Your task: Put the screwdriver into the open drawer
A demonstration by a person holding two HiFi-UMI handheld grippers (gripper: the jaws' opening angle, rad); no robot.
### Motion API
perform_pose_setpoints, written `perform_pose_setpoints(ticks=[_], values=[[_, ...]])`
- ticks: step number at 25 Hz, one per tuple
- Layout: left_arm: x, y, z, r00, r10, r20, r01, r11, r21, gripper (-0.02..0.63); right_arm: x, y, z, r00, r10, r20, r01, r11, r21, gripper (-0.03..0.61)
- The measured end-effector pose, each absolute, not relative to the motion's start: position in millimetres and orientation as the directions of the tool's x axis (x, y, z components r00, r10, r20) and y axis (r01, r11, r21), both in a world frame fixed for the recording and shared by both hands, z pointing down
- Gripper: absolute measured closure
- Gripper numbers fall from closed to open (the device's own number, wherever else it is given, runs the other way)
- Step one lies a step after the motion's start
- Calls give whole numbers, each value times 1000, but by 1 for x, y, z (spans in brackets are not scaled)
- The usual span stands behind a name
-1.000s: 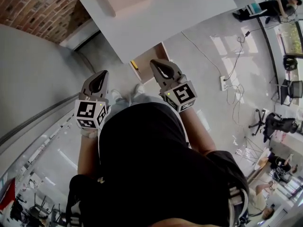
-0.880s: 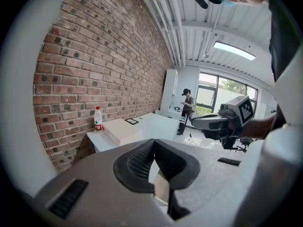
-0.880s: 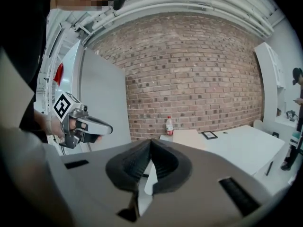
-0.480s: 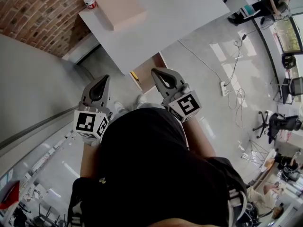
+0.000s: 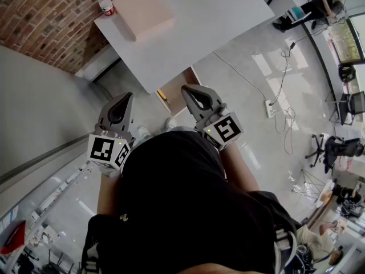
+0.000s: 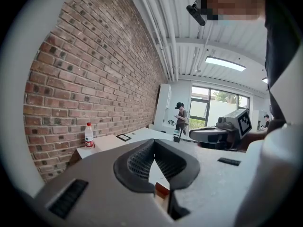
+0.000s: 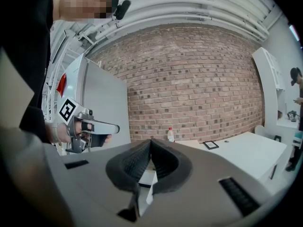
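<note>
Head view: you stand short of the desk (image 5: 217, 16), with its open drawer (image 5: 178, 86) jutting out under the near edge. Your left gripper (image 5: 121, 103) and right gripper (image 5: 197, 96) are held by your chest, well apart from the desk. A small yellow thing (image 5: 162, 94) lies at the drawer's left side; it is too small to call the screwdriver.

Left gripper view: the jaws meet at the tips with nothing between them.

Right gripper view: the same, closed and empty.

You carry no screwdriver, so either it is already in the drawer or you haven't fetched it yet.
</note>
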State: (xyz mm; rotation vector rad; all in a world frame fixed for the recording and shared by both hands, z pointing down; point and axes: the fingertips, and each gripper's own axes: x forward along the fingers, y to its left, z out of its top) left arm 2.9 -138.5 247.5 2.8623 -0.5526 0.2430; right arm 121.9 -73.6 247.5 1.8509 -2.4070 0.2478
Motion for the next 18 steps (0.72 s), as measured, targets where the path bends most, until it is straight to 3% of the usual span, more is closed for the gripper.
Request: perform_pose_setpoints(ticks=[18], values=[[2,-132,257,912,-336,237,-379,-910,169,611,121,-68,257,-254,-948,190,-966,239,-98,568]])
